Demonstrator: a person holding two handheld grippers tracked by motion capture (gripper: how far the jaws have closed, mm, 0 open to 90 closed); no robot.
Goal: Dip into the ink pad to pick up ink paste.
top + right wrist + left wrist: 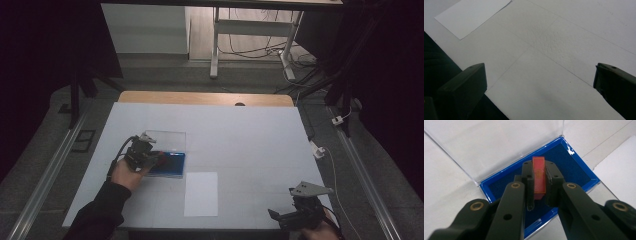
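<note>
At the left, our left tool (pixel 539 185) is clamped on a red block (pixel 539 177) just above the open blue case (pixel 576 167); we judge placing is in hand, so next we lower and release. Our right tool (pixel 539 85) waits wide open and empty over the bench (pixel 564 37), well apart.

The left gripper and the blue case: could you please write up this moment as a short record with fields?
left gripper: shut on a flat red block, held on edge above the case's blue lining
case: blue-lined tray, clear lid open and standing up behind it
right gripper: open, jaws wide apart over the white table cover, holding nothing
paper sheet: lies flat on the cover, right of the case, toward the near edge
</note>
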